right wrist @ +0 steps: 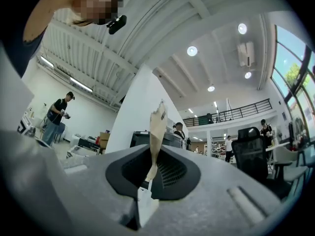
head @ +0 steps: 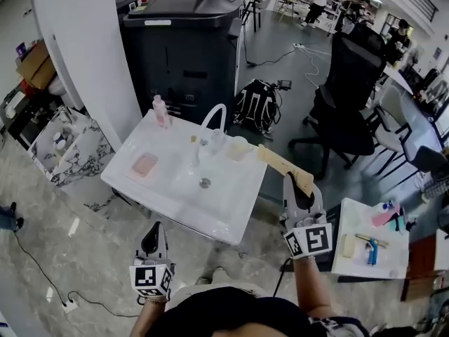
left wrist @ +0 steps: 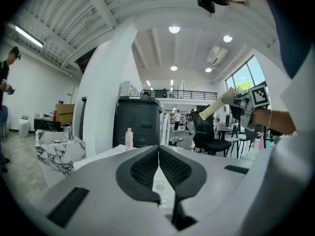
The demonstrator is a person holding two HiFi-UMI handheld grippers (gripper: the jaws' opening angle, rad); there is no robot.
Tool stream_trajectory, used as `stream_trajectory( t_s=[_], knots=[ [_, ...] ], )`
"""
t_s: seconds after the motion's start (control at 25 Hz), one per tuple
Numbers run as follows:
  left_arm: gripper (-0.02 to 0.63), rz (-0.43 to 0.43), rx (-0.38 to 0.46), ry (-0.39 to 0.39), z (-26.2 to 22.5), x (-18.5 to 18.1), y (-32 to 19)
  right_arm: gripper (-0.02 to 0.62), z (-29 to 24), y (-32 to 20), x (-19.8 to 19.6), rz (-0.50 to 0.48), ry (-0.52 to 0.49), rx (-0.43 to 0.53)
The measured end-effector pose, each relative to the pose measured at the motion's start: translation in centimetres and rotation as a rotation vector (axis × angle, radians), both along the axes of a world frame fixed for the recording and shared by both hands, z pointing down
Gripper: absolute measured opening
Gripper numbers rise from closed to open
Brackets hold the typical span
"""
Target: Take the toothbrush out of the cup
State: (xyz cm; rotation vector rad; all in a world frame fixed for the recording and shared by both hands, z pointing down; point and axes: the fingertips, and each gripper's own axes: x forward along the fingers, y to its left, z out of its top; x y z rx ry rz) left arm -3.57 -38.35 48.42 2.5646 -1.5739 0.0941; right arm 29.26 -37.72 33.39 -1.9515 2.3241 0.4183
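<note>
The left claw (head: 153,241), close to the person's body, is pinched shut with nothing in it; the right claw (head: 299,188) squeezes one end of the long, flat, tan wooden toothbrush (head: 284,166); the brush sticks out past the claw, up in the air, apart from the small pale cup (head: 238,148) on the white sink (head: 210,213).

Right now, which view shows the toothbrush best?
Head view: the whole toothbrush shows, sticking out of the right gripper. The right gripper view shows it clamped and foreshortened; the left gripper view shows it small and distant.
</note>
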Motion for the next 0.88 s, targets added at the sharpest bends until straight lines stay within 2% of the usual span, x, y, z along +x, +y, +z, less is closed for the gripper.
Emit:
stream_trajectory(
  t_s=[0.2, 0.52, 0.88],
  knots=[
    [0.005, 0.042, 0.030, -0.027, -1.0, 0.4, -0.7, 0.034, 1.5, 3.0, -2.3, 0.020, 0.043, -0.028],
    [0.005, 0.081, 0.041, -0.054, -1.5, 0.7, -1.1, 0.034, 6.5, 5.5, -2.0, 0.088, -0.116, -0.131],
    [0.005, 0.091, 0.031, -0.053, -1.2, 1.2, -0.5, 0.034, 9.5, 6.2, -2.1, 0.094, -0.178, -0.209]
  ],
)
